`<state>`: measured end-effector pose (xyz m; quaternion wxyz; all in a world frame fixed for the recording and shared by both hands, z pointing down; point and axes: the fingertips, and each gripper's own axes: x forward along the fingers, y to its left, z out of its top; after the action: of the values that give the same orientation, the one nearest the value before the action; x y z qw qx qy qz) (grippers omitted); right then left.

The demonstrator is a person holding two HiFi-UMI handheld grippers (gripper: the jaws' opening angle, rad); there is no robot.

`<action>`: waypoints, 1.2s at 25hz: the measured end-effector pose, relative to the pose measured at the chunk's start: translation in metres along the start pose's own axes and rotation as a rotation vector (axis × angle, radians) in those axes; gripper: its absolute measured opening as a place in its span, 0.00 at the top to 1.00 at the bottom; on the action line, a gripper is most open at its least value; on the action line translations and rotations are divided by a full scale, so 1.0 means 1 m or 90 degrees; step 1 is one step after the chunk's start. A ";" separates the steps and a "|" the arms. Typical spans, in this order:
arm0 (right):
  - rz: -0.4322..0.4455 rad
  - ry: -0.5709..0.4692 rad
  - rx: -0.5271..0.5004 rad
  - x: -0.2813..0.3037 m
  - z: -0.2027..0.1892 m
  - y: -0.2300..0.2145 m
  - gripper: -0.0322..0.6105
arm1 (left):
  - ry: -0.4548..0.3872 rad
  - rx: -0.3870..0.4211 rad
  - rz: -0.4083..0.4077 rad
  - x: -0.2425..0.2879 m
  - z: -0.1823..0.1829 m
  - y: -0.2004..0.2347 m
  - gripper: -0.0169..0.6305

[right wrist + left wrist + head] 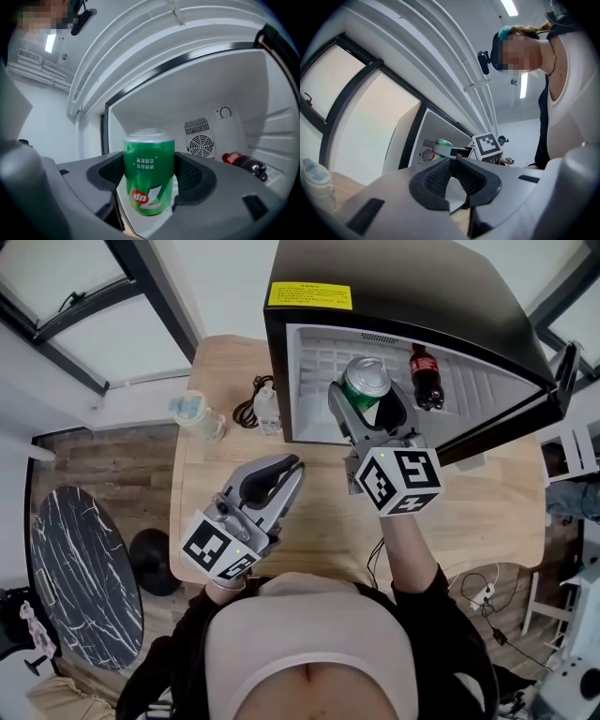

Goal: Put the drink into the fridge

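Right gripper (367, 401): its jaws are being pressed against both sides of the green can (364, 379).
Green can: it is being held upright at the open front of the fridge (403, 296); its print is being shown upside down in the right gripper view.
Left gripper (278, 482): it is being held over the wooden table (478, 512), jaws pressed together, nothing between them.
Fridge interior: a cola bottle (425, 378) is lying right of the can.
Table: a clear bottle (268, 412) and a pale capped bottle (197, 415) are standing left of the fridge.
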<state>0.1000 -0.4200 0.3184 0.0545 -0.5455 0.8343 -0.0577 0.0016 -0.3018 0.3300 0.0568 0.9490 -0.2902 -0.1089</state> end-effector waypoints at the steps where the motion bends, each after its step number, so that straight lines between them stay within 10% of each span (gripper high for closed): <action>1: -0.001 0.001 -0.006 0.004 -0.001 -0.001 0.42 | 0.000 0.001 0.002 -0.001 0.000 0.000 0.90; 30: -0.037 0.063 -0.038 0.097 -0.024 -0.031 0.42 | 0.016 -0.007 0.053 -0.029 -0.005 0.018 0.90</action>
<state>0.0851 -0.5207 0.3440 -0.0046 -0.5676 0.8210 -0.0612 -0.0303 -0.2998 0.3425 0.0698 0.9370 -0.3284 -0.0964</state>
